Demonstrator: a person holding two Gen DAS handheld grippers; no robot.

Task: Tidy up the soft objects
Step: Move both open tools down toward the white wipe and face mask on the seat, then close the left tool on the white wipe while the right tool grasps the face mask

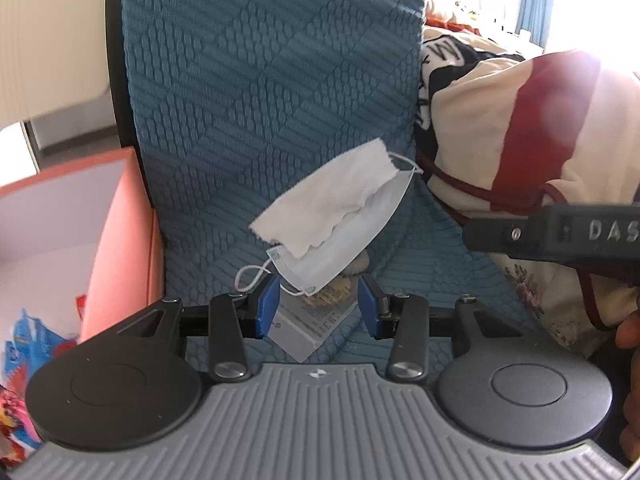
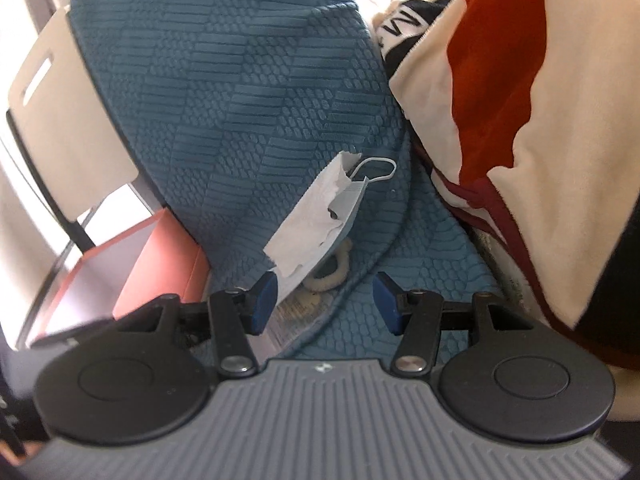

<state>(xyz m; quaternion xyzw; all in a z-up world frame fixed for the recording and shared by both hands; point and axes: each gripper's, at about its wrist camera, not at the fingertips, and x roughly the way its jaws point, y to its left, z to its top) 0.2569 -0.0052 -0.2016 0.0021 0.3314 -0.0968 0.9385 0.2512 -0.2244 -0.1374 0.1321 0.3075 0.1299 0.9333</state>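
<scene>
- Step in hand: both grippers are approaching, likely for a pickup.
- Face mask [image 1: 344,236] under white tissue [image 1: 332,200]: lying mid-frame on blue chair cover [image 1: 256,80].
- Left gripper [image 1: 318,306], right gripper [image 2: 324,302]: fingers standing half-open, holding nothing.
- Next: closing on the mask edge; pink box [image 1: 132,216] at left is probably the destination.

Ahead of my blue fingers [image 1: 269,307] lay a white tissue [image 1: 332,200] on a pale blue mask [image 1: 352,236], over teal scale-patterned fabric [image 1: 248,80].

At frame centre a white tissue [image 2: 310,224] lies over a pale blue face mask [image 2: 352,200] on the teal textured cushion [image 2: 224,92]. The right hand-held gripper [image 2: 326,304] stands apart-jawed and empty just below them; an orange box [image 2: 160,272] sits lower left.
</scene>
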